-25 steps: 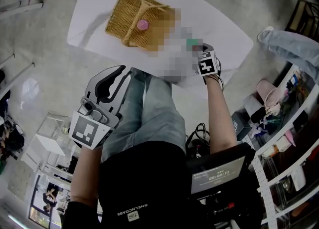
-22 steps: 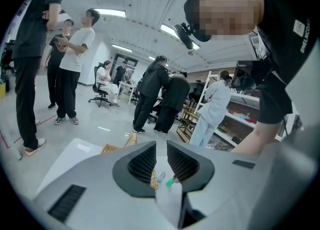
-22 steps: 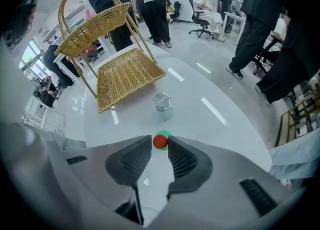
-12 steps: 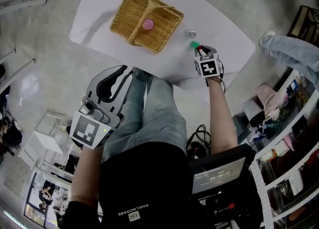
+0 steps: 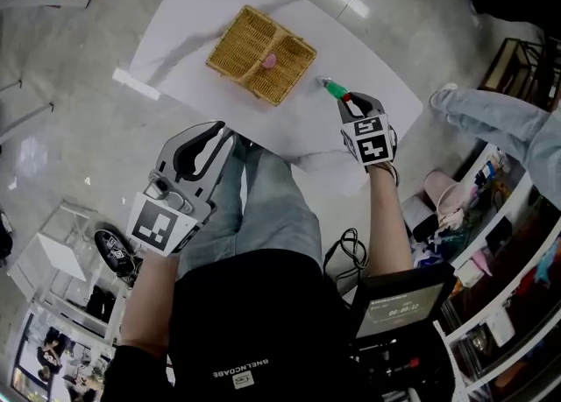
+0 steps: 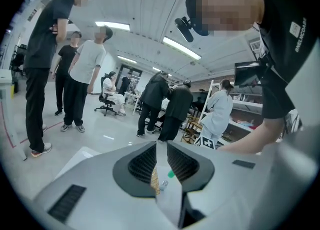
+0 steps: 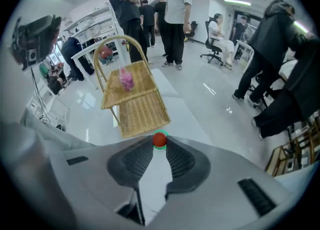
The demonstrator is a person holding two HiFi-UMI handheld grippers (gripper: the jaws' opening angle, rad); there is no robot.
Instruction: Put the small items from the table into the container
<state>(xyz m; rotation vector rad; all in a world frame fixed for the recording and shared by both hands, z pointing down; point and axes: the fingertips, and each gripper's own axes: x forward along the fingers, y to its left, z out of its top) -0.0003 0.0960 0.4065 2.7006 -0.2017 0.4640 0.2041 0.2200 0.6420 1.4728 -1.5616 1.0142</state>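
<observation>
- The green-and-red item [image 7: 159, 140] was grasped at the jaw tips of the right gripper [image 5: 344, 99], above the table [image 5: 202, 24] just beside the basket [image 5: 241, 41]
- A pink item [image 5: 270, 60] lay inside the basket
- The left gripper [image 5: 200, 137] hung off the table by the person's lap, jaws slightly parted and empty

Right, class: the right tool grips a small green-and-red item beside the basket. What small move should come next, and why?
Probably carry the right tool across until it is over the wicker basket. Its jaws are shut on the green-and-red item, which is beside the basket over the white table, not above the basket; a pink item already lies inside.
</observation>
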